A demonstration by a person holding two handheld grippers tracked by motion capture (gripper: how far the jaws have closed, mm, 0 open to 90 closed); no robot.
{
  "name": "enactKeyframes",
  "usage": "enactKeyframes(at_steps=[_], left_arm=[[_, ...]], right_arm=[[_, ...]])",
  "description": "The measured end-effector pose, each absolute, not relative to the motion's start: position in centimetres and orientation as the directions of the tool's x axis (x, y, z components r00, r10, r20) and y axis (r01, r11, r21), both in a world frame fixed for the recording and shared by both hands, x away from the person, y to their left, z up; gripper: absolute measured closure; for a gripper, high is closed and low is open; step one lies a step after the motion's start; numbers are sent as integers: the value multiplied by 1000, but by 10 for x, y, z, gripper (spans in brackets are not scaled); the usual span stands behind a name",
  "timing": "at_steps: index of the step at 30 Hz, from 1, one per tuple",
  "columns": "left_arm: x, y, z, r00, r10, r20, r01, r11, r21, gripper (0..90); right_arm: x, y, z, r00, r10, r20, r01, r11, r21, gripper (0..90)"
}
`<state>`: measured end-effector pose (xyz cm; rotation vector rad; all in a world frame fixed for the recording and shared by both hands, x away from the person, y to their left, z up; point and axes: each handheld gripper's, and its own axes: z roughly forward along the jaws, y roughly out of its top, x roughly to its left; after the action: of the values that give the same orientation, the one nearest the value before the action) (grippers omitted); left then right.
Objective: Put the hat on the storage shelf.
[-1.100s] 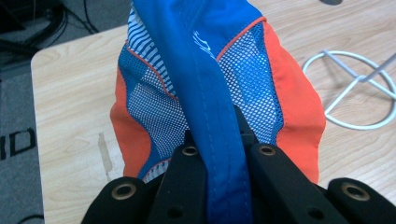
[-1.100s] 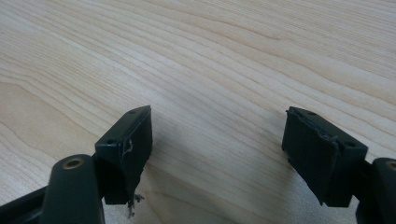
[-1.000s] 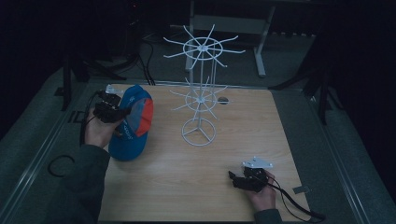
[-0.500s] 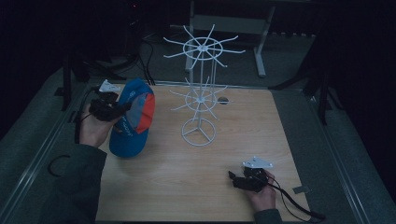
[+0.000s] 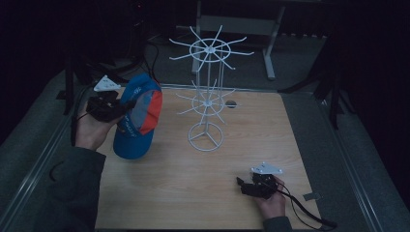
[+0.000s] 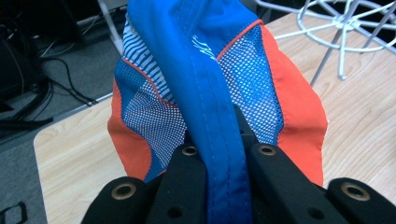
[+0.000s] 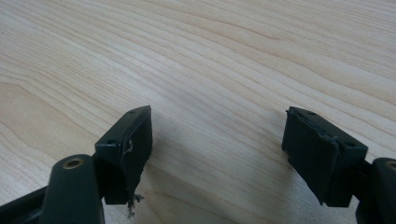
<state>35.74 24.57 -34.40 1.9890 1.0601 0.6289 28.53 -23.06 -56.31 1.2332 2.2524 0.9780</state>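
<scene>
Blue fabric with orange side panels and white mesh makes up the baseball cap (image 5: pixel 138 118), which hangs clear of the wooden bench (image 5: pixel 164 193) near its far left corner, its brim drooping toward the boards. The left gripper (image 5: pixel 126 104) is clenched on a blue stitched band of the cap; in the left gripper view that band (image 6: pixel 219 140) runs straight down between the two black jaws and covers their tips, so the pads themselves cannot be seen. The inside of the cap is turned away in the high view (only its outer shell and brim show). The person's left hand (image 5: pixel 92 133) carries that gripper from below, with a dark sleeve behind it.

Just beside the cap, toward the middle of the bench's far edge, stands a white wire hat rack (image 5: pixel 207 92) with two tiers of spoke-like hooks on a thin post and a ring base; no hook bears anything. Its upper tier is faint against the dark background. A small dark round hole (image 5: pixel 231 103) sits in the bench just behind it.

Near the bench's near right corner the right gripper (image 5: pixel 240 184) rests low on the wood, released, its jaws standing wide apart over bare grain in the right gripper view (image 7: pixel 217 140), with its cable trailing off the near edge.
</scene>
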Motion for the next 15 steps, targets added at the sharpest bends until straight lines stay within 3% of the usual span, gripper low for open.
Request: enactKeyframes(at_steps=[15], left_arm=[[349,245,-319,583,811,52,386,-332,861,888]], right_arm=[[285,-231,-563,-536,844,-7,572,369,733,244]])
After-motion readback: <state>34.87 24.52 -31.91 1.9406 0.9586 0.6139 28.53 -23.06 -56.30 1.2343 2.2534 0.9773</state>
